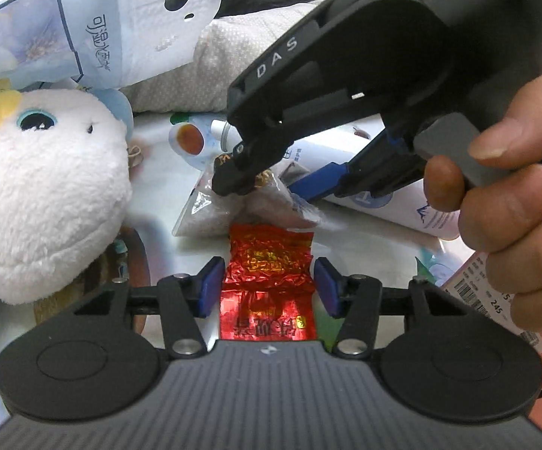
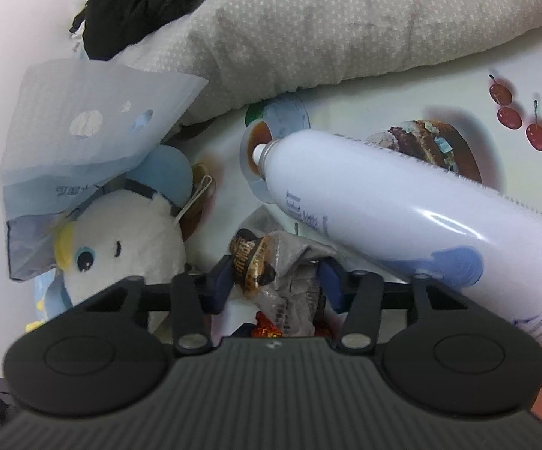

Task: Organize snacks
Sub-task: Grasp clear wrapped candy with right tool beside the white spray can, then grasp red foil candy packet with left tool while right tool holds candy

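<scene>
- Lower centre of the left wrist view: our left gripper (image 1: 267, 287) straddles the red foil packet (image 1: 271, 273), jaws wide, pads apart from it, apparently lined up to grasp.
- Our right gripper (image 2: 276, 281) pinches the crinkled clear snack bag (image 2: 289, 273) at centre, probably lifting it clear of the white spray can (image 2: 402, 217).
- Right hand (image 1: 507, 195) grips its handle at the right edge, gripper angled down-left.

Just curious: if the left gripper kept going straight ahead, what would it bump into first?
The red foil packet already lies between the left gripper's open fingers. Beyond it, probably the clear snack bag the right gripper holds, though depth is unclear.
</scene>
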A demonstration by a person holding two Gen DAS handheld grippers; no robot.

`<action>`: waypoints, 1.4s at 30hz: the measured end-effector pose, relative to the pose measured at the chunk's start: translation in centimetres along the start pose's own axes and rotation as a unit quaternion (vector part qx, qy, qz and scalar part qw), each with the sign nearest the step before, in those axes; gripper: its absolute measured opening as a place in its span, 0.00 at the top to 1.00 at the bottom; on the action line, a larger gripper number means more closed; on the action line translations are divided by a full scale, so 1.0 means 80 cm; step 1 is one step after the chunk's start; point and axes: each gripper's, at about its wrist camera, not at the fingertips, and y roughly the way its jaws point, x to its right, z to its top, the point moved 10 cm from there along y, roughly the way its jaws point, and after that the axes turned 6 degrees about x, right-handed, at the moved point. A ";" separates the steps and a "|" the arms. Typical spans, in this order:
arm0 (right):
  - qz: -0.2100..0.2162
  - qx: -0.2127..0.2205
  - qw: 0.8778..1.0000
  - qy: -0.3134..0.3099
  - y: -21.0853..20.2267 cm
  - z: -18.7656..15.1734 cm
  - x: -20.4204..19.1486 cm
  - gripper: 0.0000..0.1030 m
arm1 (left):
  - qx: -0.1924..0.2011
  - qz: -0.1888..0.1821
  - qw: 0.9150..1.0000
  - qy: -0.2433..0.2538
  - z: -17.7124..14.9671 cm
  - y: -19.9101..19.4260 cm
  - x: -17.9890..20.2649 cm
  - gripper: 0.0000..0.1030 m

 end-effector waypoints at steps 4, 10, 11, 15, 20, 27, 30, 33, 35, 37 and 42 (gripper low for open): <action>-0.004 0.003 1.000 -0.018 -0.008 -0.005 -0.004 0.57 | -0.004 -0.004 1.000 -0.004 -0.002 -0.014 0.004 0.43; -0.006 0.013 1.000 -0.025 -0.035 -0.015 -0.010 0.57 | -0.006 -0.004 1.000 -0.010 0.005 -0.046 0.010 0.43; -0.006 0.012 1.000 -0.025 -0.039 -0.018 -0.010 0.57 | -0.006 -0.004 1.000 -0.010 0.005 -0.052 0.011 0.43; -0.007 0.015 1.000 -0.025 -0.064 -0.030 -0.013 0.57 | -0.003 0.007 1.000 -0.013 0.007 -0.080 0.008 0.43; -0.006 0.029 0.999 -0.028 -0.099 -0.041 -0.016 0.57 | 0.005 0.024 1.000 -0.015 0.008 -0.115 0.011 0.43; -0.013 0.047 0.998 -0.039 -0.163 -0.069 -0.016 0.57 | 0.027 0.030 0.999 -0.026 0.011 -0.178 0.031 0.43; -0.015 0.059 0.997 -0.041 -0.192 -0.081 -0.017 0.57 | 0.035 0.042 0.998 -0.028 0.012 -0.198 0.036 0.43; -0.012 0.074 0.996 -0.053 -0.223 -0.094 -0.023 0.57 | 0.042 0.047 0.997 -0.041 0.013 -0.227 0.039 0.43; -0.013 0.084 0.995 -0.061 -0.241 -0.104 -0.026 0.57 | 0.047 0.052 0.996 -0.047 0.011 -0.245 0.039 0.43; -0.014 0.092 0.994 -0.065 -0.261 -0.116 -0.026 0.57 | 0.051 0.056 0.996 -0.054 0.010 -0.262 0.040 0.43; -0.011 0.106 0.991 -0.078 -0.299 -0.153 -0.030 0.57 | 0.057 0.059 0.994 -0.068 -0.003 -0.313 0.052 0.43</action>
